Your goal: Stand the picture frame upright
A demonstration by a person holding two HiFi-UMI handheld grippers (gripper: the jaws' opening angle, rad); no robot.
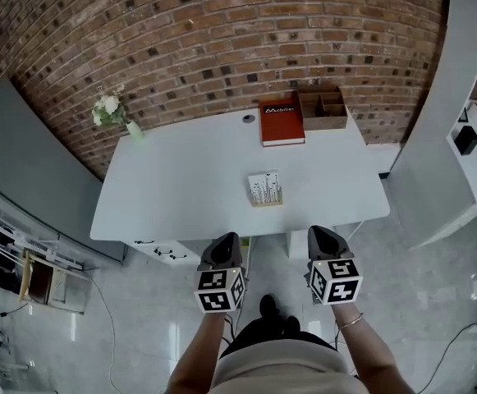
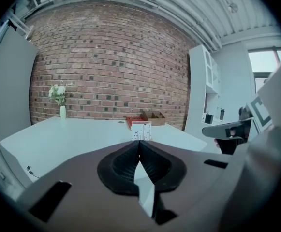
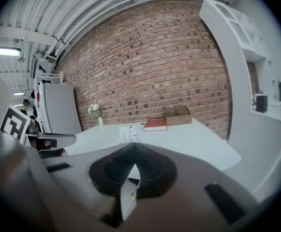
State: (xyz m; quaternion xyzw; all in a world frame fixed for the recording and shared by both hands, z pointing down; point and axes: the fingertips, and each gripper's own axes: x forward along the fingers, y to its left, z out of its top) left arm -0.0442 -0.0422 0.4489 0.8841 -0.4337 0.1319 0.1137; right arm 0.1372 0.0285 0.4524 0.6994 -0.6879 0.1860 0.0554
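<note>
The picture frame (image 1: 265, 189) is standing on the white table (image 1: 181, 187), near the middle and a little toward my side, its printed face turned to me. Behind it, at the far edge by the brick wall, a red book (image 1: 282, 121) is lying beside a wooden box (image 1: 322, 107). I am holding my left gripper (image 1: 224, 238) and right gripper (image 1: 320, 232) side by side before the near edge, both with jaws pressed together on nothing.
</note>
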